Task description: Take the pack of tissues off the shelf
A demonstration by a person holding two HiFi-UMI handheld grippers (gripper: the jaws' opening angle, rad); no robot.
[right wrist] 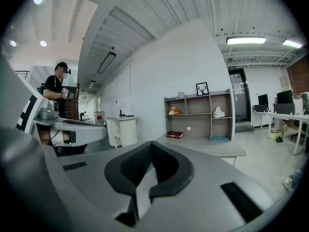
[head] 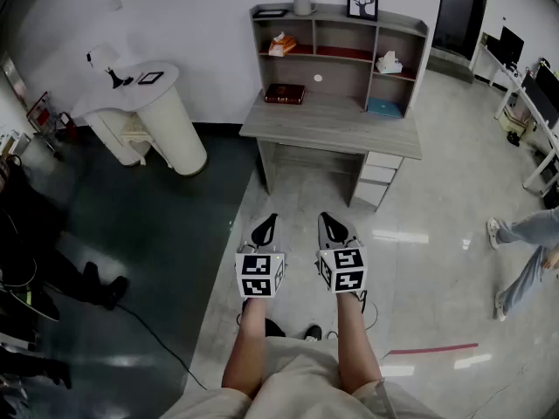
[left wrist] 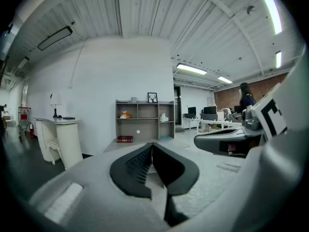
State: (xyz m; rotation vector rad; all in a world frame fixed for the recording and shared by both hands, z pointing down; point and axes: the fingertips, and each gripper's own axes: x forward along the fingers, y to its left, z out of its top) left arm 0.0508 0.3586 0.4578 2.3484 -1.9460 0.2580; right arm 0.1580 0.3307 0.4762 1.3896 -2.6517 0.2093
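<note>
A grey desk (head: 332, 122) with a shelf unit (head: 342, 33) stands far ahead against the white wall. An orange tissue pack (head: 281, 44) lies in the upper left compartment, and a white tissue box (head: 389, 62) sits in the right one. Both show small in the left gripper view (left wrist: 125, 114) (left wrist: 164, 117) and the right gripper view (right wrist: 174, 111) (right wrist: 218, 112). My left gripper (head: 270, 220) and right gripper (head: 327, 219) hover side by side over the floor, well short of the desk. Both are shut with nothing between the jaws.
A red book (head: 285, 93) and a blue one (head: 384, 106) lie on the desk, with drawers (head: 377, 177) below on the right. A white rounded counter (head: 144, 103) stands at the left. A person's legs (head: 524, 251) are at the right, and more desks (head: 533, 94) beyond.
</note>
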